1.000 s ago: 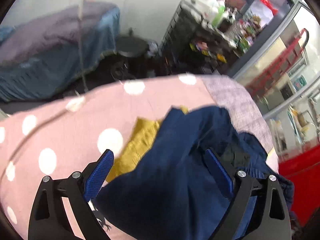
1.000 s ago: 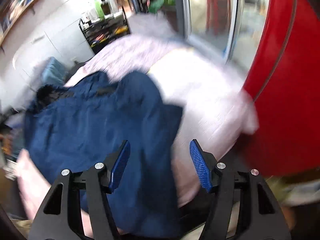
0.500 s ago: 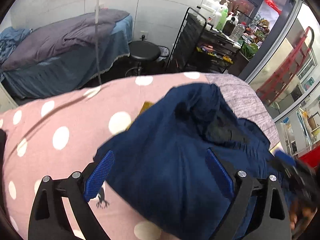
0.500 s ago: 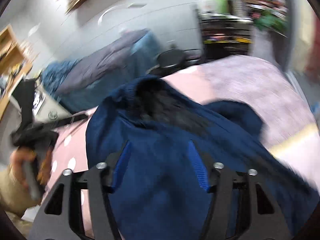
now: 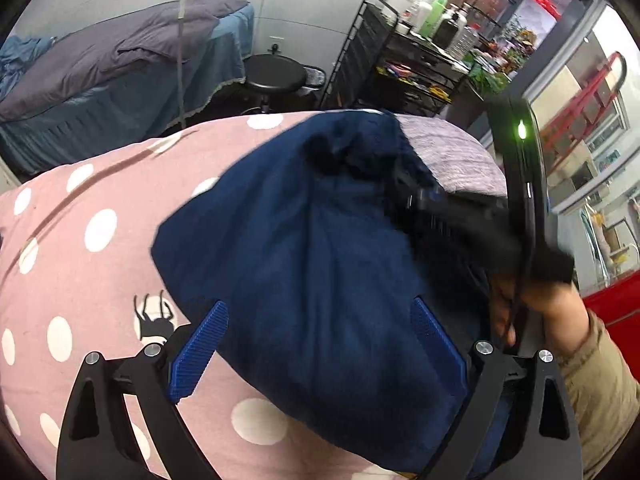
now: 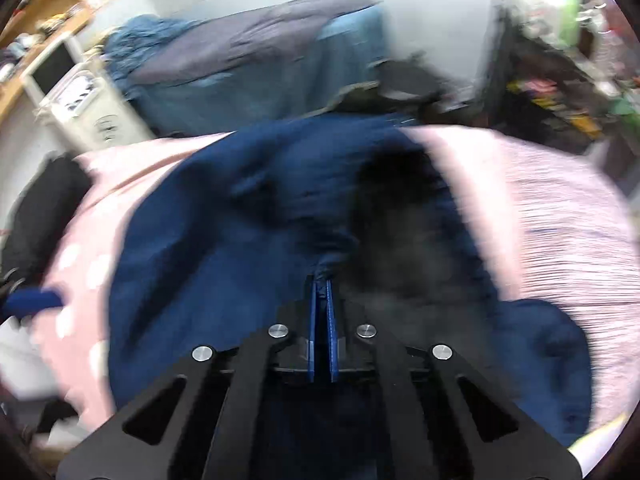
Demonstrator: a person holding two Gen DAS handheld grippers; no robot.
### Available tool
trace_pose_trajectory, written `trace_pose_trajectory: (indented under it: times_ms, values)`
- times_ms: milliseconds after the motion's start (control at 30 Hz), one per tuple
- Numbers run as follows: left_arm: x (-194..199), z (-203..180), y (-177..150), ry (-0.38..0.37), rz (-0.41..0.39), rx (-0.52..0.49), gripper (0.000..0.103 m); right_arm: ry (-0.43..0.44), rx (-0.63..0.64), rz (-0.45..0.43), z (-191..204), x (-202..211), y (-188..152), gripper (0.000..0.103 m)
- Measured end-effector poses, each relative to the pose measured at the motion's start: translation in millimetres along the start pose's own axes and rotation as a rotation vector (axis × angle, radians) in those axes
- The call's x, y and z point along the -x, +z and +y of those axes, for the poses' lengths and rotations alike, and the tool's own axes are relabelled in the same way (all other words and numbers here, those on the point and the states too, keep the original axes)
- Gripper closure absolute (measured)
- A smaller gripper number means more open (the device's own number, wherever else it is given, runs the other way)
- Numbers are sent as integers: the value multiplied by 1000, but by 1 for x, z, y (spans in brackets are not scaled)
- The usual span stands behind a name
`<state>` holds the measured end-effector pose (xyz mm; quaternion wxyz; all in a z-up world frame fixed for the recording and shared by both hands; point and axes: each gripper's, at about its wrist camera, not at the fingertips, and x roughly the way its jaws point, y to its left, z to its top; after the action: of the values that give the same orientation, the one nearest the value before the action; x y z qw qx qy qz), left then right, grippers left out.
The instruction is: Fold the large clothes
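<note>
A large navy garment [image 5: 300,240] with a black furry patch [image 5: 340,156] lies bunched on the pink polka-dot bed [image 5: 80,280]. My left gripper [image 5: 318,306] hangs open just above the garment's near part, with cloth spreading under both pads. In the blurred right wrist view my right gripper [image 6: 321,292] has its jaws closing, blue pads pressed together on a pinched fold of the navy garment [image 6: 200,240] beside the black patch [image 6: 400,220]. In the left wrist view the right gripper [image 5: 424,200] reaches in from the right, held by a person's hand [image 5: 548,312].
A lilac blanket [image 5: 448,156] covers the bed's far right part. Behind stand a blue-covered couch [image 5: 120,60], a black stool [image 5: 274,76] and a black trolley of bottles [image 5: 400,52]. A white cabinet [image 6: 88,108] stands at the left, a red panel [image 5: 616,308] at the right.
The right gripper swung round over the garment and went from open to shut on a fold. The navy cloth now covers the yellow piece seen earlier. The left gripper shifted, still open.
</note>
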<state>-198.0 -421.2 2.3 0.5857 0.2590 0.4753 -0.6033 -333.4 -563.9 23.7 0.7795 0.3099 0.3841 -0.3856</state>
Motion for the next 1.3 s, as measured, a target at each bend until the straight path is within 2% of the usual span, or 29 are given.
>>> trace_pose_trajectory:
  times_ms: [100, 167, 233, 300, 333, 433, 500, 533, 567, 600, 667, 733, 767, 800, 833, 900, 1000, 1067, 1200, 1267, 1300]
  values:
    - [-1, -16, -9, -5, 3, -36, 12, 4, -156, -39, -47, 2, 15, 100]
    - [-6, -23, -14, 1, 22, -59, 12, -53, -132, 25, -57, -15, 14, 101]
    - [-13, -27, -16, 14, 30, -77, 12, -46, -163, 103, -62, -34, 13, 101]
    - [-15, -27, -14, 47, 22, -85, 12, -25, -236, 52, -69, -14, 7, 101]
    - [-14, -24, -11, 54, 14, -79, 12, 10, -276, -33, -70, 15, 1, 100]
    - [-9, -15, 0, 43, -19, -23, 12, 102, -275, -138, -60, 73, -19, 97]
    - [-15, -15, 6, 26, -15, 4, 12, 136, -268, -125, -55, 89, -32, 78]
    - [-20, -19, 7, 19, -4, 2, 12, 148, -288, -105, -50, 97, -51, 56]
    - [-26, -24, 6, 14, 9, -9, 12, 168, -293, -96, -47, 101, -67, 50]
    - [-32, -29, 5, 15, 23, -24, 12, 159, -279, -85, -42, 102, -84, 50]
    - [-48, -42, 0, 29, 59, -62, 12, 46, -264, -76, -49, 98, -104, 50]
    - [-58, -50, -4, 53, 83, -82, 12, -101, -293, 4, -76, 74, -120, 50]
    - [-62, -54, -7, 61, 88, -82, 12, -115, -330, 27, -94, 62, -128, 50]
    - [-63, -58, -7, 57, 84, -75, 12, -63, -393, 12, -110, 56, -135, 50]
    - [-62, -60, -8, 55, 77, -70, 12, -50, -424, -7, -120, 53, -139, 51]
    - [-56, -71, -8, 43, 53, -55, 12, -62, -415, 0, -124, 48, -139, 51]
    - [-48, -89, -13, -6, 65, -49, 12, -53, -433, 1, -119, 53, -136, 48]
    - [-37, -105, -24, -37, 67, -95, 12, -73, -437, -20, -107, 66, -137, 44]
    - [-12, -127, -42, -54, 25, -226, 12, -95, -459, -70, -85, 98, -144, 42]
    - [0, -130, -49, -57, 6, -279, 8, -105, -479, -87, -68, 120, -150, 28]
    - [5, -131, -52, -52, -6, -295, 7, -120, -485, -87, -59, 130, -154, 27]
